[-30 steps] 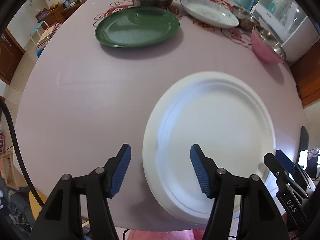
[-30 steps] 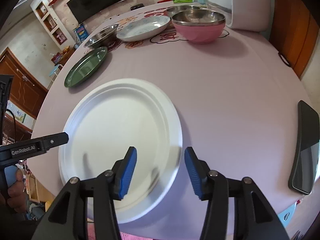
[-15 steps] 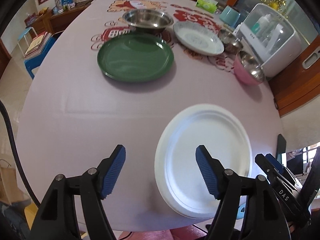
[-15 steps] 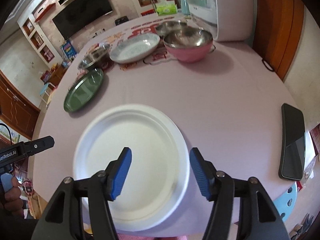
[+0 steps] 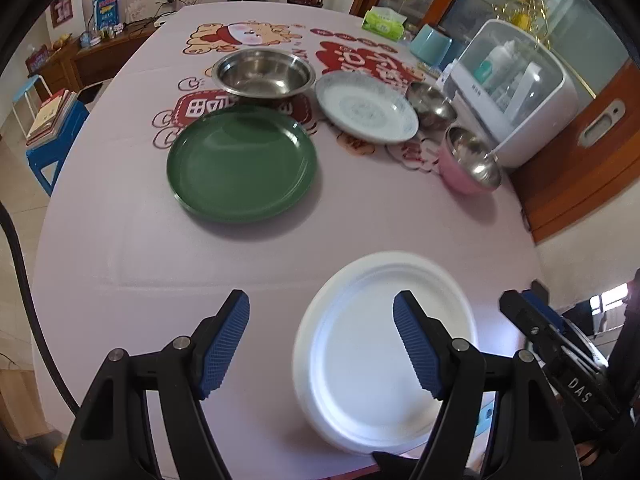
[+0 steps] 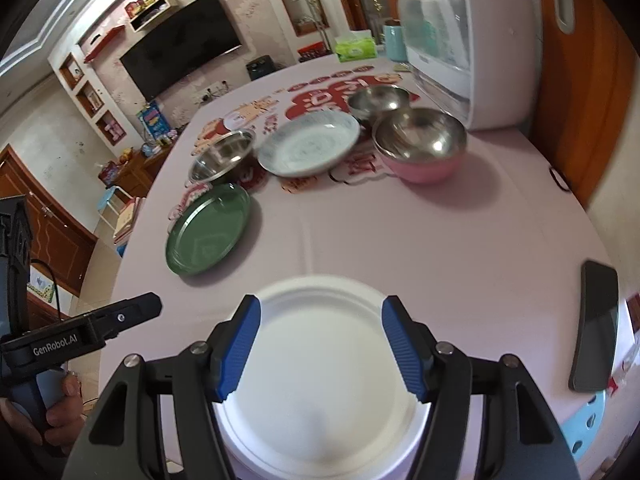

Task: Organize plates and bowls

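The white plate (image 6: 320, 384) lies flat on the worktop (image 6: 420, 248) just below and ahead of the right claw (image 6: 320, 348), whose jaws stand wide and empty; the left claw (image 5: 320, 344) is wide too, the plate ahead to its right. It looks thin, light, probably bendy — pinch its near rim.

table (image 5: 120, 248); white plate (image 5: 384, 360); green plate (image 5: 242, 162); phone (image 6: 596, 320); bowls

We see the white plate (image 5: 384, 356) flat at six o'clock, green plate (image 5: 242, 164) at eleven, bowls (image 5: 262, 72) beyond.
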